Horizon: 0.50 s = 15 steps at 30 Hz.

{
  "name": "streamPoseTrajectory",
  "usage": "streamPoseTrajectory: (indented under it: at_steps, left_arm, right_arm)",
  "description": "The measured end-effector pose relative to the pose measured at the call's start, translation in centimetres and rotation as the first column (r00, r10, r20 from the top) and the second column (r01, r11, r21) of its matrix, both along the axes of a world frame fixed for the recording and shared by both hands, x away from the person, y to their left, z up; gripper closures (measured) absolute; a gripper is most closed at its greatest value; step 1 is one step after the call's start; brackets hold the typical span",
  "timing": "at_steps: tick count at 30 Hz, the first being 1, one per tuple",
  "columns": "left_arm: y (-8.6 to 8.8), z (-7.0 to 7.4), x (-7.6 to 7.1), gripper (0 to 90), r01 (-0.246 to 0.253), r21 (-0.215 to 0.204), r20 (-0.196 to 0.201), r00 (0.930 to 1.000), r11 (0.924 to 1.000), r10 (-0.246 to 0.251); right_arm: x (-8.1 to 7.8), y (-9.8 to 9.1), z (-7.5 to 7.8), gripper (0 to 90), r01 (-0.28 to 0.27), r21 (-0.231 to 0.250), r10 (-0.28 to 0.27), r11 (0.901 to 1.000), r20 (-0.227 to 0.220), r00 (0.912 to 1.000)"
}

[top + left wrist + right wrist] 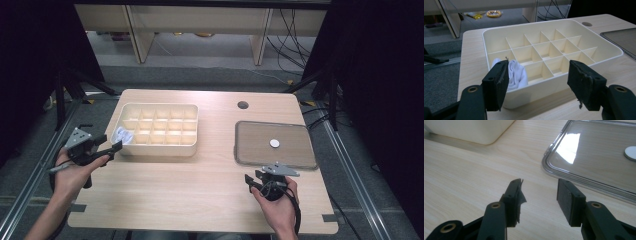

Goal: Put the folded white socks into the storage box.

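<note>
1. One pale wood table (200, 195) with a round hole (243, 105) near the far edge; grey floor and shelving legs beyond.
2. Cream divided box (157, 131) sits left of centre; a white cloth (516, 75) lies in its near-left compartment.
3. Clear tray (275, 145) at right holds a white disc (274, 143).
4. Left gripper (116, 146) just beside the box, fingers spread, nothing between them.
5. Right gripper (254, 180) near the tray's front edge, fingers spread and empty.
</note>
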State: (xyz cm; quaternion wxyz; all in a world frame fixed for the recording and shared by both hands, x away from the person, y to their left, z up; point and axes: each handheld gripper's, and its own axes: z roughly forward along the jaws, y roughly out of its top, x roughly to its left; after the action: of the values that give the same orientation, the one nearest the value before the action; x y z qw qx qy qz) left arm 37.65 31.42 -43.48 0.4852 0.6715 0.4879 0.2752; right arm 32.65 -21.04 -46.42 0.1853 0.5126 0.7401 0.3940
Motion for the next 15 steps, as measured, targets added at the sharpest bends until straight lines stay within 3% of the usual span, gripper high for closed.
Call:
streamPoseTrajectory:
  at_steps: [1,9,14,15]
  left_arm:
    - [0.1,-0.4,-0.4,33.1,-0.012,-0.002,0.004,0.9999,0.9999,0.012]
    - [0.2,-4.2,-2.9,33.8,-0.082,0.004,0.034,0.9961,0.9967,0.081]
    - [-0.3,-7.2,-3.7,34.6,-0.087,-0.02,0.03,0.9957,0.996,0.087]
    - [-0.4,-7.7,-3.8,34.5,-0.085,-0.024,0.033,0.9958,0.9961,0.085]
  right_arm:
    - [0.1,0.0,-0.2,55.1,-0.002,0.018,0.002,0.9998,0.011,0.9999]
    - [-0.5,-1.1,-0.8,53.9,0.018,0.001,-0.018,0.9998,0.003,0.9998]
    - [-0.9,-1.6,-1.7,53.5,0.036,0.018,-0.036,0.9992,0.008,0.9993]
    - [-0.8,-1.7,-2.0,53.4,0.041,0.003,-0.041,0.9992,0.022,0.9989]
